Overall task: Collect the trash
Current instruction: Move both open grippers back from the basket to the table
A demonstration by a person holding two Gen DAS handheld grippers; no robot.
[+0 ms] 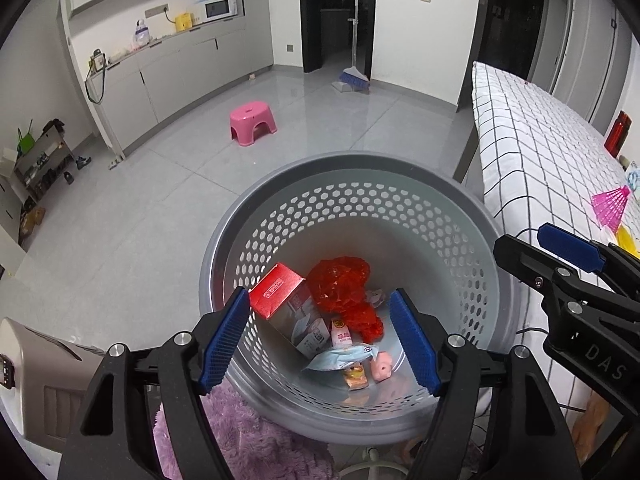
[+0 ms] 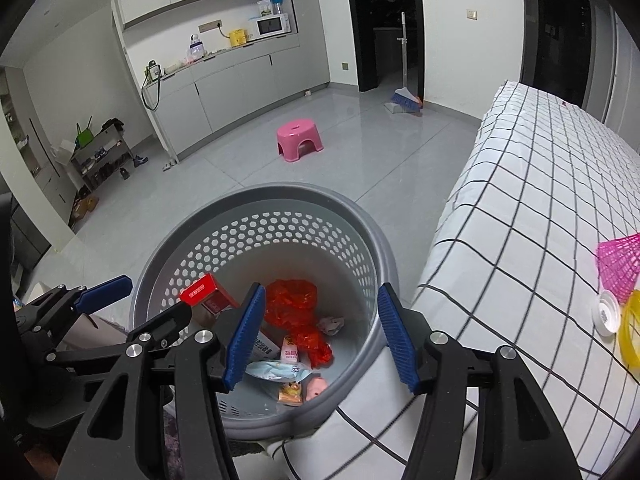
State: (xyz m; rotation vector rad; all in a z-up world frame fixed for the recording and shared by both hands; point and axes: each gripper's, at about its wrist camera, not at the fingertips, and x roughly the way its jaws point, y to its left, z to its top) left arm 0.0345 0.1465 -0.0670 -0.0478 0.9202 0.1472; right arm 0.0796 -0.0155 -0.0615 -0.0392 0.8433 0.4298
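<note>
Above the grey basket point(image 1: 280, 208) both your tools hover with nothing in them: left tool point(image 1: 320, 340) has its pads spread wide, right tool point(image 2: 322, 336) likewise, both pointing down into the basket's mouth.

Basket contents, all resting on or near its floor:
- red-topped carton point(image 1: 280, 304), leaning against the perforated wall on the side nearest the left tool, long axis tilted
- crumpled red plastic bag point(image 1: 344, 288) just beside the carton, toward the basket's middle
- pale blue wrapper point(image 1: 340, 360), a small pink packet point(image 1: 340, 332), a pink round piece point(image 1: 382, 368) and an orange snack pack point(image 1: 356, 378), clustered on the floor nearest you
- a small crumpled scrap point(image 2: 331, 324) next to the red bag

What looks like remaining trash lies away from the basket, on the checked-cloth desk point(image 2: 520, 220) on the right tool's side: a pink mesh fan-shaped thing point(image 2: 620, 264), a white lid point(image 2: 608, 314) touching its lower edge, and a yellow ring point(image 2: 630, 340) just beside the lid. Can't tell for sure that these count as trash.

My read: the next pick is on that desk, well off to the right of the basket, so your right tool is the nearer one. You'd swing it right, away from the basket rim. The lid lies flat, so expect an awkward edge grip; the mesh piece looks easier.
</note>
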